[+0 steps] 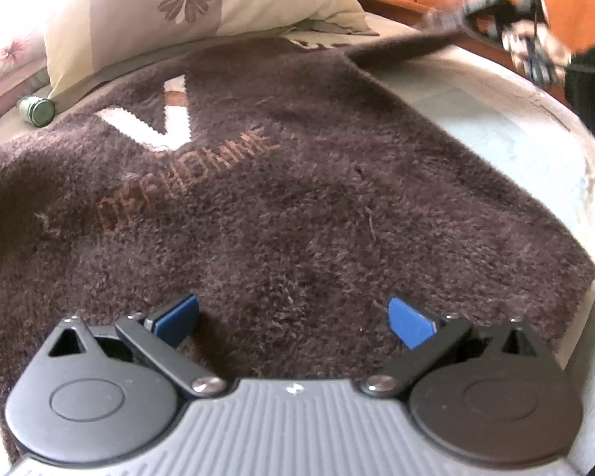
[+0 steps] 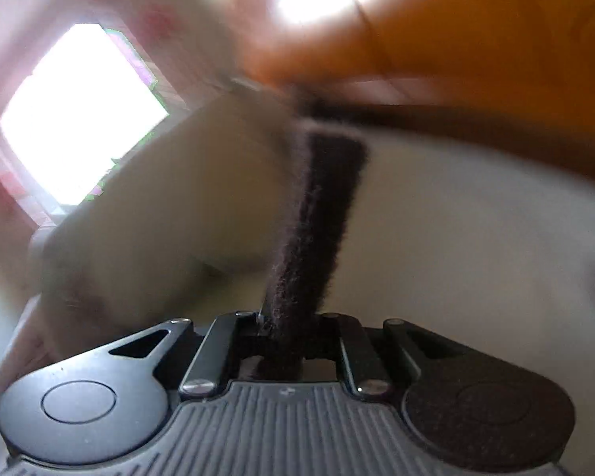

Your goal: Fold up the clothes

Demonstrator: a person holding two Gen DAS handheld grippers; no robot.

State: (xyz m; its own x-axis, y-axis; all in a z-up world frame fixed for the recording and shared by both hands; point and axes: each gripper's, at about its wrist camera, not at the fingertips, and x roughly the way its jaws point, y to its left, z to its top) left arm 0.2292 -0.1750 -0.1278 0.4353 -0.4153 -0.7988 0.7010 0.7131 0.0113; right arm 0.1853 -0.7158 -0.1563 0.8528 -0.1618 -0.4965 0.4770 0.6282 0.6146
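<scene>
**A:** Item one, the garment. Where does it stand?

**B:** Dark brown fleece garment (image 1: 297,182), fuzzy pile, orange lettering and a pale V-shaped patch on it. It lies spread over the bed (image 1: 488,119), nearly flat, its far end just short of the floral pillow (image 1: 202,4). No fold is laid in it that I can see.

**A:** Item two, your right hand-held gripper?

**B:** My right hand-held gripper (image 2: 287,325) is pressed together on a narrow strip of that fleece (image 2: 317,214), which runs straight out from between the jaws. From the left wrist view it shows at the far right corner (image 1: 511,23), blurred, with a corner or sleeve of the garment pulled up off the bed towards it.

**A:** Item three, the left?

**B:** My left hand-held gripper (image 1: 293,323) is spread wide, nothing between the blue pads (image 1: 178,317), poised just over the near part of the fleece.

**A:** Progress tally?

**B:** Early, I judge. One corner gripped and raised; carrying it across, the remaining folds and the smoothing all remain.

**A:** Sundries?

**B:** A small green-capped bottle (image 1: 37,109) beside the pillow, touching neither gripper.
</scene>
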